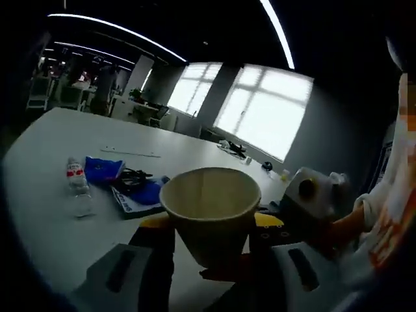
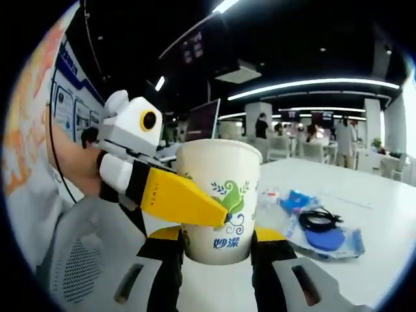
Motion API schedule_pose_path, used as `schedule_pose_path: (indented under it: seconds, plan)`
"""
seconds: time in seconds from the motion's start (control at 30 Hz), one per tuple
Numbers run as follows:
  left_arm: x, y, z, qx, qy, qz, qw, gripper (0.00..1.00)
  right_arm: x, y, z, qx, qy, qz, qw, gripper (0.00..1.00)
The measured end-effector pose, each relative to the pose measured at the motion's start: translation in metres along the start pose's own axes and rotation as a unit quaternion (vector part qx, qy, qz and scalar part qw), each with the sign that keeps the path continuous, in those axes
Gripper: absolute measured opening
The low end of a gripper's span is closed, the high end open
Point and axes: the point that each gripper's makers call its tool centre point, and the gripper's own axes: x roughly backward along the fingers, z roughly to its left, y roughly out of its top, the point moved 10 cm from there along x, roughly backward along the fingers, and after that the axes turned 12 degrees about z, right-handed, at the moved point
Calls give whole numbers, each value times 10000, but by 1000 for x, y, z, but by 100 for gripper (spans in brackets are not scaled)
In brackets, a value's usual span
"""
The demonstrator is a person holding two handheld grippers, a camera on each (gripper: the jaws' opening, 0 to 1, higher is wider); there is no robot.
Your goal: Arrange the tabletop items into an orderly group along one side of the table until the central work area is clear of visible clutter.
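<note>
While both grippers meet at one paper cup, that cup serves as the landmark here. Seen from the left gripper view, a small clear water bottle with a red label lies on the white table well to the left of the cup. Between bottle and cup sit blue packets and a blue pouch with a black cable on it. The left gripper has its jaws closed narrowly on the cup's lower part, holding it upright, mouth open. Right of the cup, the other gripper's white body shows.

Seen from the right gripper view, the left gripper's yellow jaw comes from the left and touches the cup, which bears a green leaf print. The right gripper clamps the cup's base. Right of the cup, a coiled black cable lies on blue packets.
</note>
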Motion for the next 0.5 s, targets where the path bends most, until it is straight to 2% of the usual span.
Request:
schedule_pose_path:
  seconds: [0.27,0.5]
  plan:
    - [-2,2,-5,-448,293,179,9984,41,-1,-2,-1,90,-56,55,9999,39]
    - [1,-2,-7,-497,561,201,9970,38,-4,-3,1,242,-75,160,9996,39]
